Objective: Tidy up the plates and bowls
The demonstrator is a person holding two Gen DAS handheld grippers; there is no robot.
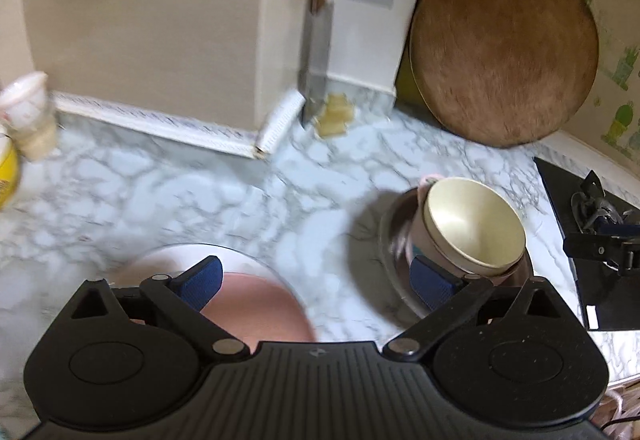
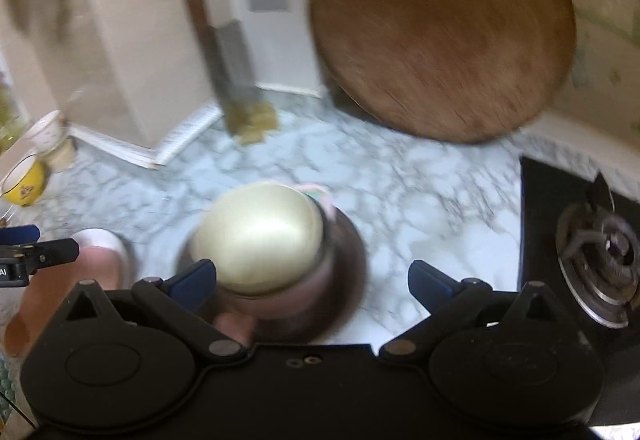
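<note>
left gripper jaws wide, empty, above pink plate on marble worktop | right gripper jaws wide, empty, over cream bowl stacked in steel bowl | risk: tilted stack may topple if nudged off-centre

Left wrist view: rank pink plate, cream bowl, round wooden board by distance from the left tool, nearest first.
From the left tool:
1. Pink plate, under its left finger.
2. Cream bowl, right, stacked in a steel bowl.
3. Round wooden board, leaning at the back right.
</note>
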